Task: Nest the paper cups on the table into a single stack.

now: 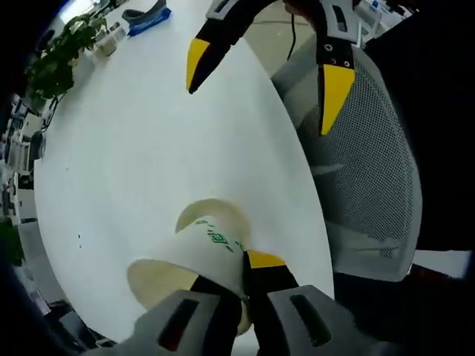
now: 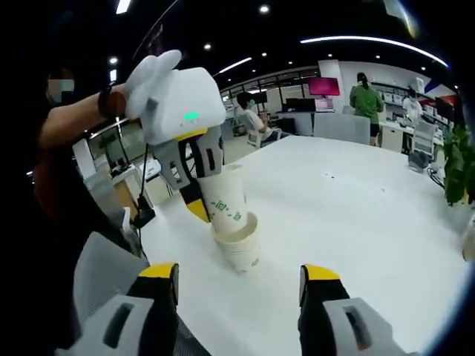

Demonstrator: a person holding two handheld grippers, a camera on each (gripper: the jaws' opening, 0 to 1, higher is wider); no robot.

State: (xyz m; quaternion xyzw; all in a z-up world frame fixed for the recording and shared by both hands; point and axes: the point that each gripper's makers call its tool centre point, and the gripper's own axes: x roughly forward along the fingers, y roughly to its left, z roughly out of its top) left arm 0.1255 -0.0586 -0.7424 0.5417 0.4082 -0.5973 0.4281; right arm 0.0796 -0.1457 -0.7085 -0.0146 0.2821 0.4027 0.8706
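Observation:
My left gripper (image 1: pixel 239 280) is shut on the wall of a white paper cup with a green logo (image 1: pixel 210 251), near its rim. The cup's base sits inside the mouth of another paper cup (image 1: pixel 217 209) standing on the white table (image 1: pixel 148 141). In the right gripper view the left gripper (image 2: pixel 202 191) holds that cup (image 2: pixel 226 200) tilted a little in the lower cup (image 2: pixel 242 251). My right gripper (image 2: pixel 239 273) is open with nothing between its jaws, a short way in front of the stack. It shows open above the table edge in the left gripper view (image 1: pixel 263 80).
A grey mesh chair (image 1: pixel 367 178) stands at the table's edge. A potted plant (image 1: pixel 58 50) (image 2: pixel 460 167) and a blue object (image 1: pixel 148 18) lie at the far end. A person's arm (image 2: pixel 74 119) holds the left gripper. Other people (image 2: pixel 364 93) stand by desks in the background.

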